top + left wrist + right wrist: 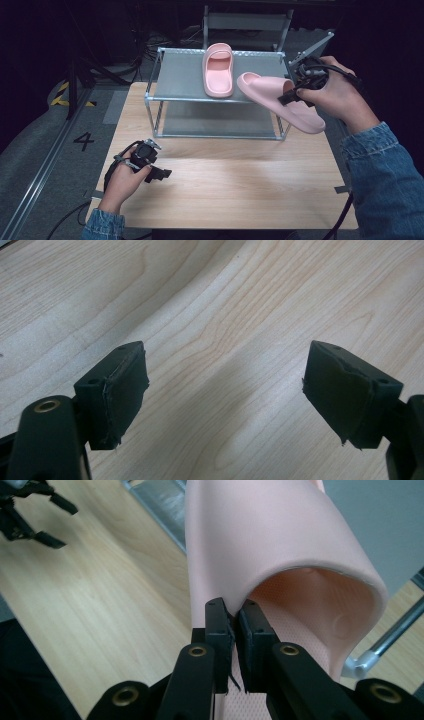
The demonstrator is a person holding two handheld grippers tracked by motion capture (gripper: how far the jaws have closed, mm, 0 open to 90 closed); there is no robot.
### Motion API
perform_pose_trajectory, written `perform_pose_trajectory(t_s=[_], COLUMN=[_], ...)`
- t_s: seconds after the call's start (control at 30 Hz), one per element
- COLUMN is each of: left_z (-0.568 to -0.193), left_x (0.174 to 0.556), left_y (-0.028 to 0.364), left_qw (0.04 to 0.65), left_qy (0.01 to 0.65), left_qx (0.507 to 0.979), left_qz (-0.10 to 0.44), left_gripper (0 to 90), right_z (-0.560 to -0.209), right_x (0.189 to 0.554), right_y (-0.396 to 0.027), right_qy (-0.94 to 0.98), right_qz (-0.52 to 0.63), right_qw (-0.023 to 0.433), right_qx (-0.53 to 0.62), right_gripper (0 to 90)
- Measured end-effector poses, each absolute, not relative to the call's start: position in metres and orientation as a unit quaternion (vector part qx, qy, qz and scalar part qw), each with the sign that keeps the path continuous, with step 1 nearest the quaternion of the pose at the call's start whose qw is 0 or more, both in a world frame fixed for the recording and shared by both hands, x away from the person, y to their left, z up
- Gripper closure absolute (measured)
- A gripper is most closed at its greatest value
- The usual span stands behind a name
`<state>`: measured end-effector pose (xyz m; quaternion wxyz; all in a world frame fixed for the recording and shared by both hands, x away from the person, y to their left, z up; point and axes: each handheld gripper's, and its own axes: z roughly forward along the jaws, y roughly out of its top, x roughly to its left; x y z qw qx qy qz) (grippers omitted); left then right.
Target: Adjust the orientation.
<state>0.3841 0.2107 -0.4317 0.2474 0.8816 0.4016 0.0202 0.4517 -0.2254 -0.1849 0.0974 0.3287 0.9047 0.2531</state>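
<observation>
One pink slipper (218, 70) lies on the top shelf of a metal rack (180, 75), toe toward me. A second pink slipper (280, 100) hangs tilted in the air at the rack's right front corner. My right gripper (292, 95) is shut on the edge of its strap; in the right gripper view the jaws pinch the slipper's strap (280, 535) with the right gripper (235, 625) pads tight on it. My left gripper (162, 174) rests low over the wooden table (225, 185) at the front left, and in the left gripper view the left gripper (225, 390) stands open, nothing between its fingers.
The rack has a lower shelf (215, 120) under the top one. A second metal frame (245, 22) stands behind it. The table's right edge lies beneath my right forearm (385, 165). The floor at the left bears a painted number (83, 141).
</observation>
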Motion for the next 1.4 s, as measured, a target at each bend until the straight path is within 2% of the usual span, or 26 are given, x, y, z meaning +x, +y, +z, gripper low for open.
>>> perform_pose_trajectory(t_s=[0.57,1.27,1.33,1.4], left_z=[-0.434,-0.434,-0.435,-0.434], left_x=[0.386,0.383,0.383,0.382], left_y=[0.210,0.209,0.209,0.209], left_qw=[0.246,0.245,0.244,0.244], left_qy=[0.400,0.395,0.394,0.396], left_qx=[0.883,0.885,0.886,0.885], left_qz=[0.019,0.019,0.017,0.015], left_gripper=[18.6,18.5,18.6,18.3], right_z=[-0.199,-0.218,-0.219,-0.218], right_x=[0.512,0.530,0.530,0.528], right_y=[-0.203,-0.190,-0.190,-0.192], right_qy=[0.890,0.887,0.888,0.888], right_qz=[0.201,0.205,0.213,0.217], right_qw=[0.142,0.143,0.138,0.136], right_qx=[0.385,0.388,0.383,0.383], right_gripper=[85.0,85.4,83.9,77.3])
